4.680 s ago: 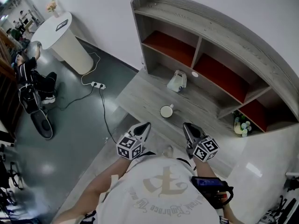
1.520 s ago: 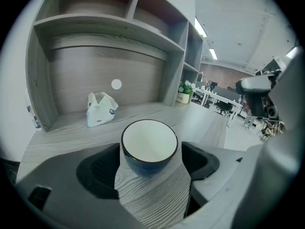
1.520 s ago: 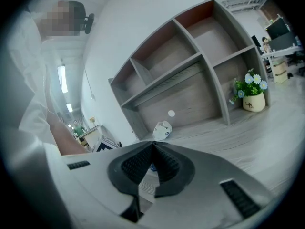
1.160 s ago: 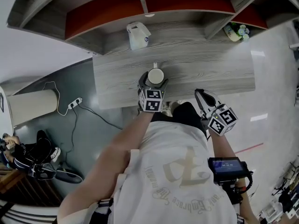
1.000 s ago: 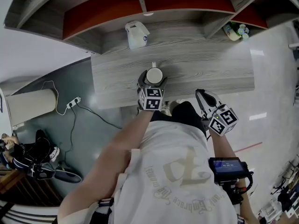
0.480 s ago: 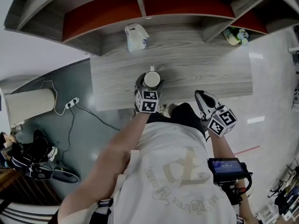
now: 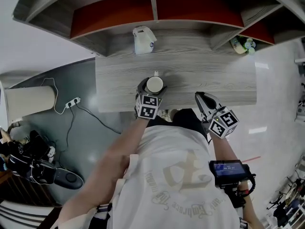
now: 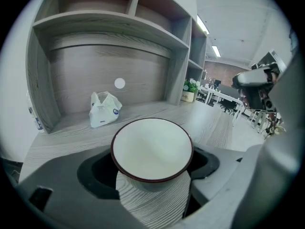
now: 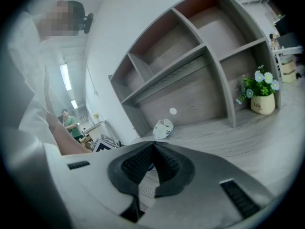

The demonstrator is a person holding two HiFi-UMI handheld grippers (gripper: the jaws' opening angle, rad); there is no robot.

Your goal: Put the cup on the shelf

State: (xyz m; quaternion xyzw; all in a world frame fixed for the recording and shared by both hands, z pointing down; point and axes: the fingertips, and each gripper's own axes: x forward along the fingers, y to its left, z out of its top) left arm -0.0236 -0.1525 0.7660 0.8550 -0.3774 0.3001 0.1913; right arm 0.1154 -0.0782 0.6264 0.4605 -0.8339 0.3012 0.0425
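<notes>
A white cup (image 7: 155, 85) with a dark rim stands on the grey wooden counter (image 7: 214, 75) near its front edge. My left gripper (image 7: 153, 86) reaches over that edge, and its jaws stand wide on either side of the cup. In the left gripper view the cup (image 8: 152, 149) fills the gap between the dark pads (image 8: 95, 175), which hold its sides. The shelf (image 7: 153, 6), with red-backed compartments, rises behind the counter. My right gripper (image 7: 200, 97) hangs over the counter's front edge to the right, shut and empty; its pads meet in the right gripper view (image 9: 153, 147).
A white bag (image 7: 143, 39) sits at the back of the counter under the shelf, straight beyond the cup. A small flower pot (image 7: 242, 45) stands in the right-hand nook. A white round table (image 7: 26, 101) and a cable strip (image 7: 72, 101) are on the floor at left.
Several seconds ago both grippers were back from the counter and the cup stood free. Over the last second the left gripper has stayed round the cup; the right gripper has barely moved.
</notes>
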